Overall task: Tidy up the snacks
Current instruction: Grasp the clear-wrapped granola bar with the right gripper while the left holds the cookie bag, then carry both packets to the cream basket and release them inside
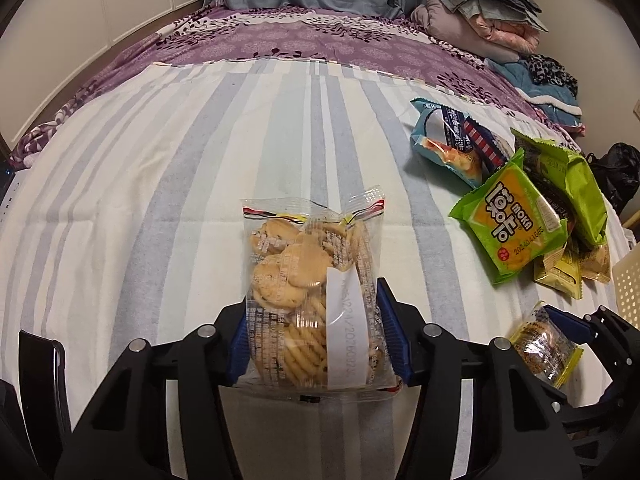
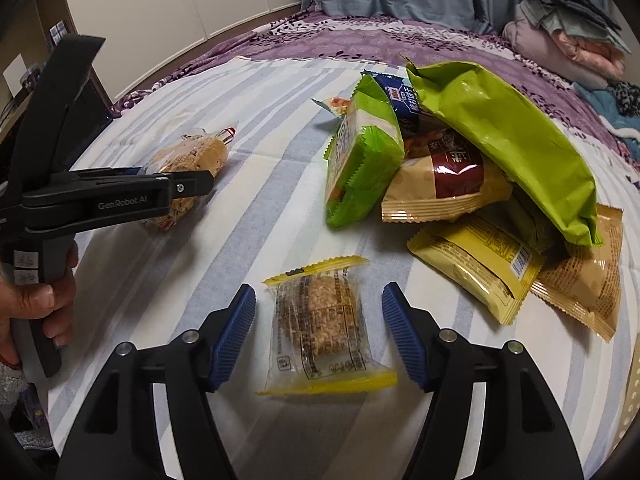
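My left gripper (image 1: 316, 336) is shut on a clear bag of round cookies (image 1: 312, 280) and holds it over the striped sheet; the bag also shows in the right wrist view (image 2: 188, 168) between the left gripper's fingers. My right gripper (image 2: 318, 332) is open, with its blue pads on either side of a small yellow-edged clear packet of grain bar (image 2: 324, 328) that lies on the sheet. That packet also shows in the left wrist view (image 1: 544, 344). A pile of snack bags lies to the right: a green cracker pack (image 2: 360, 160), a large green bag (image 2: 508, 144) and yellow packets (image 2: 476, 264).
The snacks lie on a striped cloth (image 2: 260, 240) over a purple floral bedspread (image 2: 360, 40). Folded blankets (image 1: 480, 12) are stacked at the far right of the bed. A perforated white basket edge (image 1: 628, 284) shows at the right.
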`<control>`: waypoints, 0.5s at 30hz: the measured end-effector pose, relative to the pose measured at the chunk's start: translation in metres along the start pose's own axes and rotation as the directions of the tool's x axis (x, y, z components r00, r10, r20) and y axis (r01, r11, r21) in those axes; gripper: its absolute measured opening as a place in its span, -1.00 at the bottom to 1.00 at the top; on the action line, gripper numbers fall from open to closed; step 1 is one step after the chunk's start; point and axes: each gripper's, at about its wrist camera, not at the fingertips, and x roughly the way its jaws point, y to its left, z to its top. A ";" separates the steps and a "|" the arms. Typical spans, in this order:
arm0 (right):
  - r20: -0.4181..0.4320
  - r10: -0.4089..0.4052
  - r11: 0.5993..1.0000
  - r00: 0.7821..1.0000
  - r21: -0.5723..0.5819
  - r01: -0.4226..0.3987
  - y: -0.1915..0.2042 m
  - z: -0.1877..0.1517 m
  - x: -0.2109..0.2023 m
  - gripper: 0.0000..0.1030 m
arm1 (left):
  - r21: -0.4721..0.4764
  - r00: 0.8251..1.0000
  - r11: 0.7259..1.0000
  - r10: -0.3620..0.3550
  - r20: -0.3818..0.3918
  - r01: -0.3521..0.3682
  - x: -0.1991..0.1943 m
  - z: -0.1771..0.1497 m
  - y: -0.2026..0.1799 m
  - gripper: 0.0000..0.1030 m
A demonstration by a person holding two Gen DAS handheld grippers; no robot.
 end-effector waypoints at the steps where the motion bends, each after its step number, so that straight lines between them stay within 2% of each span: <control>1: 0.000 -0.024 1.000 1.000 -0.010 0.024 0.002 0.000 0.000 0.22 | 0.001 1.000 1.000 0.001 0.007 -0.001 -0.003 0.000 0.000 0.08; 2: 0.000 -0.050 0.998 0.999 -0.022 0.050 0.004 -0.001 0.000 0.08 | 0.001 1.000 1.000 -0.001 0.016 0.001 -0.007 0.001 0.000 0.08; 3: 0.000 -0.058 0.998 0.998 -0.028 0.058 0.004 -0.001 0.000 0.02 | 0.000 1.000 1.000 -0.004 0.024 0.004 -0.011 0.001 0.000 0.08; 4: -0.001 -0.050 0.998 0.999 -0.026 0.050 0.005 -0.002 -0.001 -0.14 | -0.001 1.000 1.000 -0.008 0.030 0.008 -0.014 0.002 -0.001 0.08; 8: 0.015 -0.049 0.999 0.999 0.012 0.049 -0.001 -0.007 -0.012 -0.22 | 0.009 0.998 1.000 -0.026 0.062 0.026 -0.031 0.007 -0.007 0.08; 15: 0.079 -0.039 0.996 0.996 0.083 0.032 -0.018 -0.011 -0.050 -0.22 | 0.052 0.992 0.996 -0.081 0.102 0.076 -0.057 0.010 -0.034 0.08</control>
